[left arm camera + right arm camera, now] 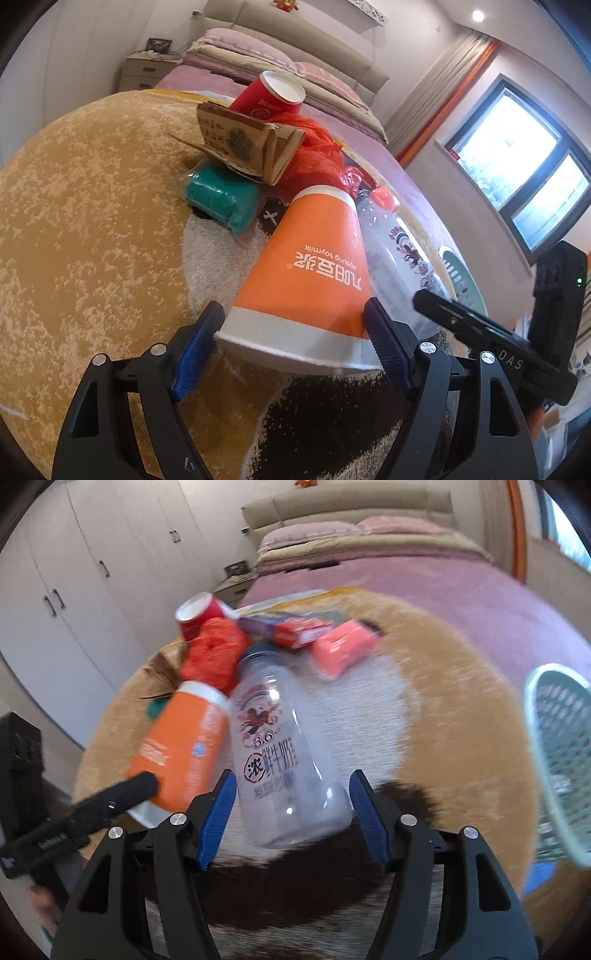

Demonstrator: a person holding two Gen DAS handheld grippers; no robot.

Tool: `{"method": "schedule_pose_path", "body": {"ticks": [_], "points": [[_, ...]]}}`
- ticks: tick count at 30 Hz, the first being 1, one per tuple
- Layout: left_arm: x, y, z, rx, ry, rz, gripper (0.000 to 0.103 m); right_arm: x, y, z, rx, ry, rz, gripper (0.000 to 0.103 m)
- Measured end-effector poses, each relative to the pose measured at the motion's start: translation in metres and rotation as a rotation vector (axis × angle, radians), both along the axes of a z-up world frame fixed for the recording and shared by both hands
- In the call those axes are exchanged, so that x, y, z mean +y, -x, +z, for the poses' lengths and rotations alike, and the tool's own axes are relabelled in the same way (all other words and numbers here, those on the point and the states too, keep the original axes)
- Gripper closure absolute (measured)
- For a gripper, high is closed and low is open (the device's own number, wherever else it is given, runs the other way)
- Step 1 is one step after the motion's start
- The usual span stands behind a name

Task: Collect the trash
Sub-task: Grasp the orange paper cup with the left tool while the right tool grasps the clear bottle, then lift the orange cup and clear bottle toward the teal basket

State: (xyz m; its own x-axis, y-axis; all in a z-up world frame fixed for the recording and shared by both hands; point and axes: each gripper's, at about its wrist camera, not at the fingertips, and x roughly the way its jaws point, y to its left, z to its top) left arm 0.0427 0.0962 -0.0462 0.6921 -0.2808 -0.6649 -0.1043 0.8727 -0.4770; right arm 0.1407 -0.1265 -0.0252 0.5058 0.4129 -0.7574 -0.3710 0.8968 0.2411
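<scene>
An orange paper soymilk cup [314,266] lies on its side on the yellow rug, its rim between the fingers of my left gripper [295,332], whose jaws are open around it. It also shows in the right wrist view [181,753]. A clear plastic milk bottle [284,753] lies beside it, its base between the open jaws of my right gripper [291,808]. The bottle also shows in the left wrist view [399,254]. Behind lie a red plastic bag [214,657], a red cup [273,96], a cardboard box [247,144], a green packet [221,197] and a pink packet [343,646].
A pale green perforated basket [561,746] stands at the right on the rug. A bed with pink cover [424,579] lies behind the pile. White wardrobes [92,572] line the left wall. A small red and purple box [291,627] lies in the pile.
</scene>
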Motion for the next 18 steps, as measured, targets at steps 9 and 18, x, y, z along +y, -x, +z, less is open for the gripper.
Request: {"method": "schedule_pose_path", "body": {"ticks": [9,18], "points": [[-0.013,-0.019,0.003,0.020,-0.026,0.004,0.031,-0.010,-0.002,-0.004,0.036,-0.044,0.037,0.043],[-0.027,-0.003,0.012,-0.008,-0.005,-0.008,0.056,-0.008,0.006,-0.001,0.012,-0.041,0.037,0.045]]}}
